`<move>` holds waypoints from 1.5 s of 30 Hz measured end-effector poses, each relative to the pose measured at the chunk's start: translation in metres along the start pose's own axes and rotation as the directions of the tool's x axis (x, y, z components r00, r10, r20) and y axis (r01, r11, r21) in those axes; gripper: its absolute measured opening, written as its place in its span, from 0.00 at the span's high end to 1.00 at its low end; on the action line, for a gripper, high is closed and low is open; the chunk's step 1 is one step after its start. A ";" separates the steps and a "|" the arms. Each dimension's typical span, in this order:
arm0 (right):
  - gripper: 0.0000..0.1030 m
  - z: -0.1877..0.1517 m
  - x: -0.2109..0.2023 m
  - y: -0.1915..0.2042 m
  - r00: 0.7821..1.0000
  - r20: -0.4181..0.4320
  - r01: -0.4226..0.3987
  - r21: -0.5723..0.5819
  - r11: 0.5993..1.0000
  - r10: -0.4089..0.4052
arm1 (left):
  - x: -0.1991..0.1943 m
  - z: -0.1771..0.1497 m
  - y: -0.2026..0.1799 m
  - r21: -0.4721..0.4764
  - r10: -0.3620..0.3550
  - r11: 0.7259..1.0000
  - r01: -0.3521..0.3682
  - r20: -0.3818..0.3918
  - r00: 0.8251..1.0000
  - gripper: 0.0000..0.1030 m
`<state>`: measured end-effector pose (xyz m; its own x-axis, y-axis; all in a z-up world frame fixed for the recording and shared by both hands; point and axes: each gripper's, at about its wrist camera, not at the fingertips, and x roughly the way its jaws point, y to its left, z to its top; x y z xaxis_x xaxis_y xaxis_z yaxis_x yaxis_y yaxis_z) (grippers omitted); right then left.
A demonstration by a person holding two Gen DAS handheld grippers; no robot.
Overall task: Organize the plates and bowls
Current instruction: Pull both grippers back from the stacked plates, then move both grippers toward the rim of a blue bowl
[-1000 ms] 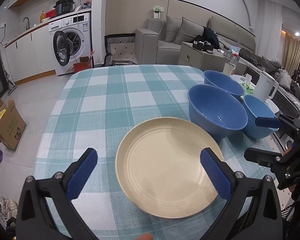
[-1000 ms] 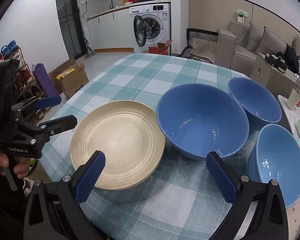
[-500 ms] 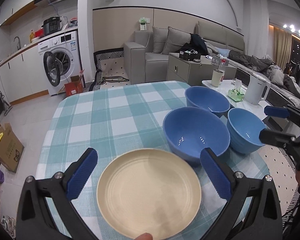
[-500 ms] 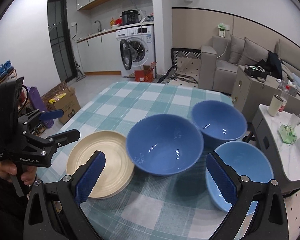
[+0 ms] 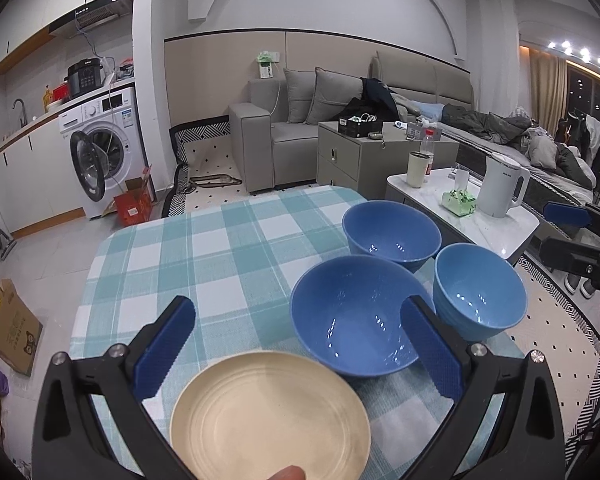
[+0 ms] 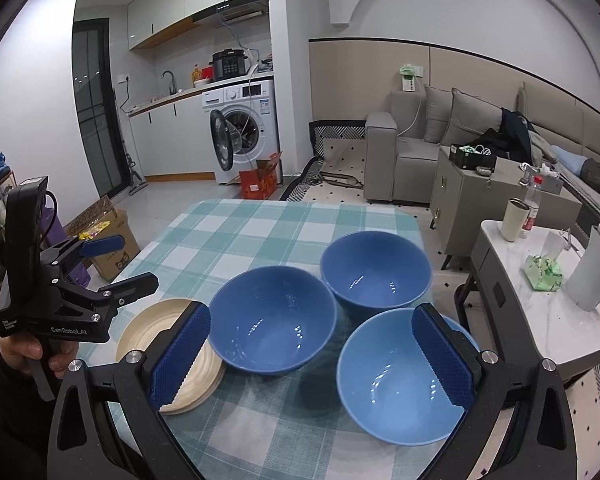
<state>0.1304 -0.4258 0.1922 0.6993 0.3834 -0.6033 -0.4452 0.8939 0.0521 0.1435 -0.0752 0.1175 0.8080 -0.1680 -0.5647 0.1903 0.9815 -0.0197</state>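
"GenRobot.AI" stands in pale letters on the black body of the left gripper [image 6: 118, 264], seen off to the left of the right gripper's fingers; print on the kettle, washer and boxes is too small to read.

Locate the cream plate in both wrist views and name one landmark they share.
Left wrist view: the cream plate sits bottom centre, on the near edge of the checked tablecloth.
Right wrist view: it lies lower left, partly behind a blue finger pad.
Shared landmark: the largest blue bowl, right beside the plate in both.
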 end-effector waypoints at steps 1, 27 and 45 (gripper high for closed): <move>0.01 0.002 -0.001 -0.003 1.000 0.005 0.003 0.001 1.000 -0.003 | 0.001 0.002 -0.001 0.000 -0.002 1.000 0.002 0.001 1.000 0.00; 0.01 0.042 0.024 -0.056 0.998 -0.009 0.058 0.082 0.995 -0.057 | 0.064 0.050 -0.002 -0.041 -0.049 0.998 0.048 -0.032 0.998 0.00; 0.01 0.051 0.074 -0.091 0.994 -0.086 0.085 0.129 0.988 -0.075 | 0.116 0.068 -0.008 -0.035 -0.070 0.997 0.067 -0.086 0.994 0.00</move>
<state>0.2512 -0.4670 0.1829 0.6801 0.2943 -0.6715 -0.3078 0.9459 0.1028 0.2738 -0.1086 0.1080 0.7420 -0.2278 -0.6305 0.2246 0.9706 -0.0863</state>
